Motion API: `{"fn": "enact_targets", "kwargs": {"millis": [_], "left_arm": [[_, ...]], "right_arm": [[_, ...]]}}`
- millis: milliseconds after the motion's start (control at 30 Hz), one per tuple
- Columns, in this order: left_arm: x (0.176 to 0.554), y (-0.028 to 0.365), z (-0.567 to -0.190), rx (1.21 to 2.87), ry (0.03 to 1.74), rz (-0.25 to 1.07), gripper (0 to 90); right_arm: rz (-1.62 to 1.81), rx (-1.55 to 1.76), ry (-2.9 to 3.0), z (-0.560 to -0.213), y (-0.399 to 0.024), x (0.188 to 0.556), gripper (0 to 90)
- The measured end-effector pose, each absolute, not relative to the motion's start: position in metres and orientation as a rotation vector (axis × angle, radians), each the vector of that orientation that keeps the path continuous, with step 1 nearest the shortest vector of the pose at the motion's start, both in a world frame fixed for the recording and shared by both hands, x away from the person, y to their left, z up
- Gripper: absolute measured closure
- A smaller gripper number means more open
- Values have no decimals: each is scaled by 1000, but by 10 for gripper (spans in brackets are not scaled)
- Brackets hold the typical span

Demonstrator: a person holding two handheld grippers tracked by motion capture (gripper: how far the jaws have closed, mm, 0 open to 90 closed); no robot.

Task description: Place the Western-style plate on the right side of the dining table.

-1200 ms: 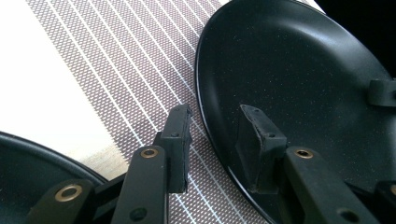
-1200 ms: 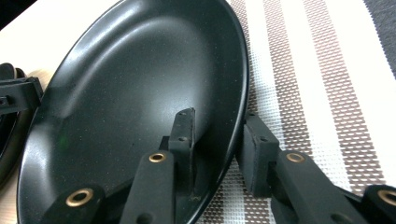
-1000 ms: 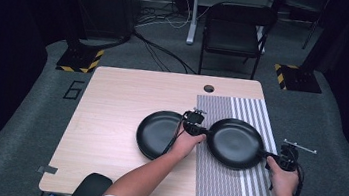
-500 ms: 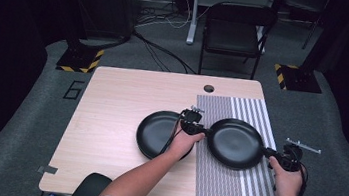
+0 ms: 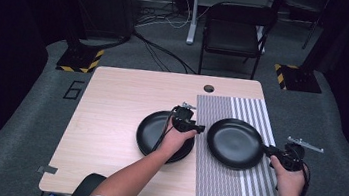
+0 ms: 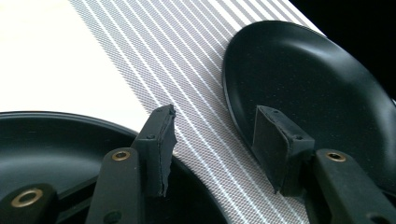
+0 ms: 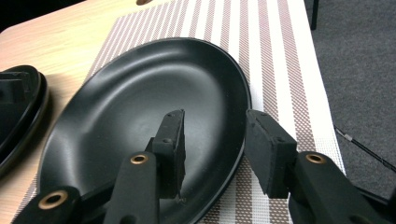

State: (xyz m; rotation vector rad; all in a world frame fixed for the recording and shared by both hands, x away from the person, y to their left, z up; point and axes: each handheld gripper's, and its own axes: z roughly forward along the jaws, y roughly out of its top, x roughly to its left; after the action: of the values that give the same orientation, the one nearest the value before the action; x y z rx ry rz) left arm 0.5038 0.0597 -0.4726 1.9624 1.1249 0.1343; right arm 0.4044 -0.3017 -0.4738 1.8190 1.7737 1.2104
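Left hand-held gripper and right hand-held gripper: jaws just opening.

wooden table with a striped placemat. one black plate lies on the mat, with the right gripper at its edge; left gripper hovers over a second plate.

Black plate flat on striped placemat, beside stacked black plates.

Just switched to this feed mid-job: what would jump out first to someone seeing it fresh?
Two black plates: one lies on the striped placemat at the table's right, the other on bare wood beside it. The left gripper hangs over the gap between them, the right gripper at the mat plate's right rim; both have just been opening, pads off the plates.
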Motion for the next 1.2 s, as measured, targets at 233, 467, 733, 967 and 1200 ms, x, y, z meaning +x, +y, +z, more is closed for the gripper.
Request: {"fn": "enact_targets", "kwargs": {"millis": [233, 467, 733, 967, 1200], "left_arm": [[504, 77, -468, 1933, 1119, 153, 458], [500, 96, -466, 1938, 1131, 196, 457], [491, 128, -463, 1918, 1145, 236, 456], [485, 155, -461, 1902, 1169, 277, 455], [477, 185, -467, 1869, 1225, 296, 455]], "right_arm": [[1203, 1750, 1825, -465, -291, 401, 572], [1209, 1702, 1882, -461, -280, 395, 565], [1184, 1630, 1946, -457, -269, 384, 563], [1185, 1594, 2002, -456, -258, 378, 561], [1186, 1546, 2055, -456, -242, 372, 564]]}}
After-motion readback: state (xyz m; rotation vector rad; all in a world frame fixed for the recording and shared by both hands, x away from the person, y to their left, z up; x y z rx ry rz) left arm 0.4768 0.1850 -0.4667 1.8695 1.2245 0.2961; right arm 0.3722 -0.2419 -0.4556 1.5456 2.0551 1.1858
